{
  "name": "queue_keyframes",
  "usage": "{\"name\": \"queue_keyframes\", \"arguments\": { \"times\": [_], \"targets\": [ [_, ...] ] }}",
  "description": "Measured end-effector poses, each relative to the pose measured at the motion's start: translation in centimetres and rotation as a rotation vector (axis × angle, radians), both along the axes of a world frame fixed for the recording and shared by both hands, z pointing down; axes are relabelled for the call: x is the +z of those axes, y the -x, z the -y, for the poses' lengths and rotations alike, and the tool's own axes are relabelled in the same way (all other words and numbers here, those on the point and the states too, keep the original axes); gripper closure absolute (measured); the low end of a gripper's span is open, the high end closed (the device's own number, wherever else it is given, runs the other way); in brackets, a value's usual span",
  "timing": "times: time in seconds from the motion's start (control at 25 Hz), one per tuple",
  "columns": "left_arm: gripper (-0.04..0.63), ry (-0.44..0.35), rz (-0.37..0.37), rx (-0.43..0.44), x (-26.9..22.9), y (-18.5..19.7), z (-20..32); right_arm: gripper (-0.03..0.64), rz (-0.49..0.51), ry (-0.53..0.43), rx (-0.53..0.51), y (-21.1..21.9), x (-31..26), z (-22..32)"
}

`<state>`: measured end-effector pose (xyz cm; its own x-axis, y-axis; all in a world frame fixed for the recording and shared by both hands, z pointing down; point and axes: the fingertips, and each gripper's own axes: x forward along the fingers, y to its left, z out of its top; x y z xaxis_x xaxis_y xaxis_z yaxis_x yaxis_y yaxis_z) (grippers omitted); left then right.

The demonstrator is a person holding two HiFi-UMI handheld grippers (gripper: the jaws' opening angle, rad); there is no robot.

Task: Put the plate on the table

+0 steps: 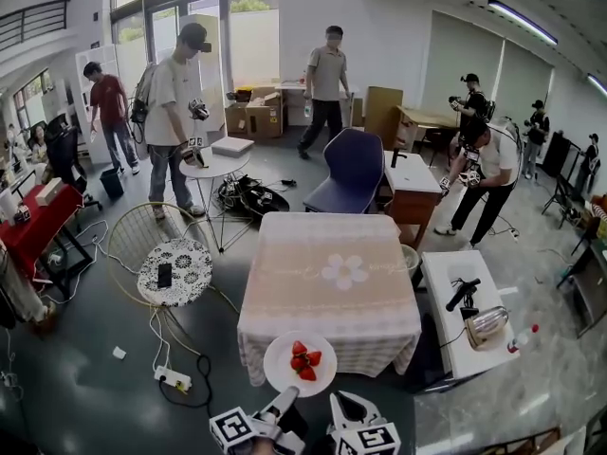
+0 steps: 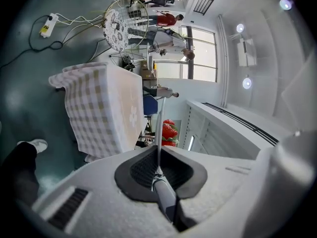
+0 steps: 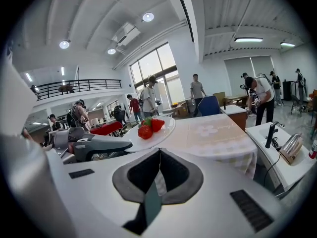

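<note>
A white plate (image 1: 300, 364) with three strawberries (image 1: 303, 359) hangs level over the near edge of the table (image 1: 327, 273), which wears a checked cloth with a flower print. My left gripper (image 1: 283, 401) is shut on the plate's near rim. In the left gripper view the plate (image 2: 158, 128) shows edge-on as a thin white line running into the left gripper (image 2: 158, 168), with the strawberries (image 2: 169, 131) beyond. My right gripper (image 1: 340, 408) sits just right of the plate, shut and empty. The right gripper (image 3: 159, 155) looks past the plate (image 3: 157, 131) toward the table (image 3: 213, 133).
A white side table (image 1: 465, 316) with a metal appliance and a black tool stands right of the table. A power strip (image 1: 173, 378) and cables lie on the floor at left, beside a round wire chair (image 1: 175, 271). A blue chair (image 1: 351, 169) stands behind the table. Several people stand farther back.
</note>
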<state>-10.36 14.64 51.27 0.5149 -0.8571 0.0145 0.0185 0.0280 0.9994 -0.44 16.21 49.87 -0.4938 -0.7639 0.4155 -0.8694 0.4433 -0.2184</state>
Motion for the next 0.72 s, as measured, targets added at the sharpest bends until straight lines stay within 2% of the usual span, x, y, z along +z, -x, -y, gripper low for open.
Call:
{"name": "queue_keyframes", "arguments": {
  "times": [0.36, 0.72],
  "targets": [
    [0.578, 0.062, 0.016, -0.019, 2.3, -2.1, 5.3, 0.614, -0.008, 0.055, -0.024, -2.5, 1.6, 5.6],
    [0.578, 0.090, 0.015, -0.030, 2.8, -5.2, 10.7, 0.614, -0.005, 0.044, -0.054, -4.9, 1.4, 12.0]
  ]
}}
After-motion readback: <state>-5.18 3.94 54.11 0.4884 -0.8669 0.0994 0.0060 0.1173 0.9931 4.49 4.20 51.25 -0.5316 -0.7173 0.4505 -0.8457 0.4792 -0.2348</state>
